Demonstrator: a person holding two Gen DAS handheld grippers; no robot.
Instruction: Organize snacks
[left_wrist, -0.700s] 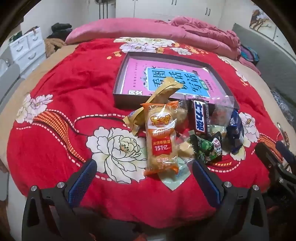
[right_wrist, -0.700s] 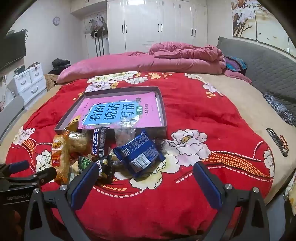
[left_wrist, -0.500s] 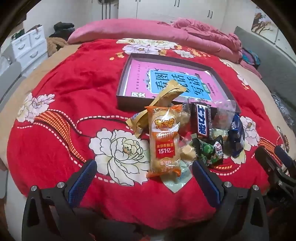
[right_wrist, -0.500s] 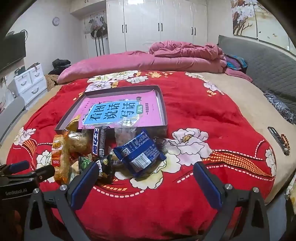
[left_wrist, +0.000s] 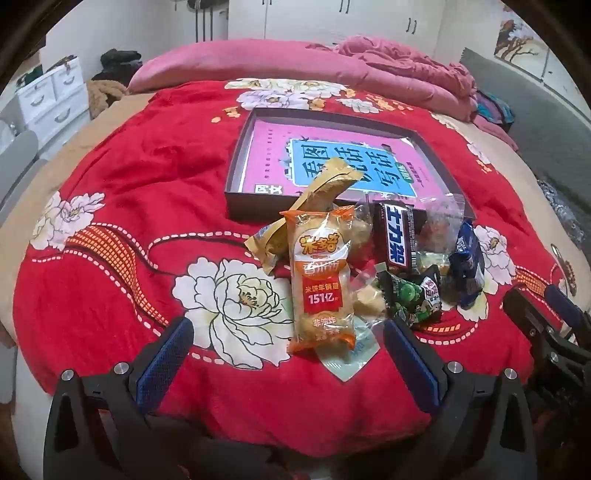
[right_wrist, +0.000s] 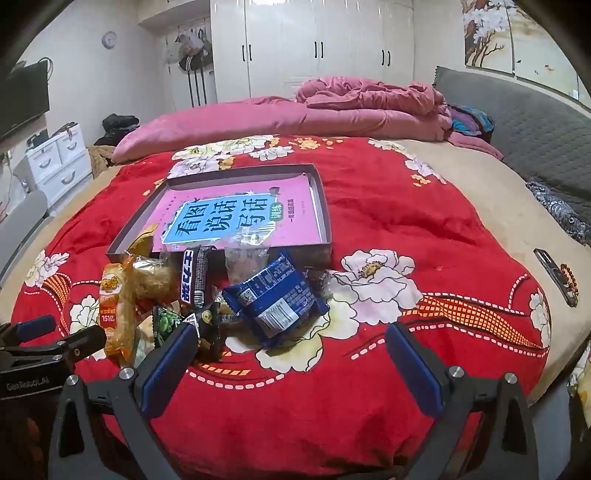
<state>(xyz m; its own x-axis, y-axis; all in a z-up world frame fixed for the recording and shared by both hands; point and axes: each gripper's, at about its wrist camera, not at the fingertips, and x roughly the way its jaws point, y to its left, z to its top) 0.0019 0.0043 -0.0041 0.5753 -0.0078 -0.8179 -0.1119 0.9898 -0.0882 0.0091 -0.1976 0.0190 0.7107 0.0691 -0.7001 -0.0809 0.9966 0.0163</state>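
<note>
A pile of snacks lies on the red floral blanket in front of a shallow dark box (left_wrist: 236, 199) (right_wrist: 325, 206) holding a pink book. An orange rice-cracker pack (left_wrist: 321, 284) (right_wrist: 112, 314) lies nearest my left gripper (left_wrist: 288, 354), which is open and empty just short of it. A brown chocolate bar (left_wrist: 395, 236) (right_wrist: 194, 277), a green candy pack (left_wrist: 410, 295) (right_wrist: 166, 321) and a blue biscuit pack (left_wrist: 467, 266) (right_wrist: 275, 291) lie beside it. My right gripper (right_wrist: 291, 354) is open and empty, below the blue pack.
A pink pillow (right_wrist: 221, 125) and crumpled pink duvet (right_wrist: 373, 96) lie at the far side of the bed. A dark remote and bead bracelet (right_wrist: 557, 273) lie at the right edge. White drawers (right_wrist: 59, 155) stand to the left.
Both grippers have moved slightly forward toward the snack pile. Both stay open and the snacks have not moved.
</note>
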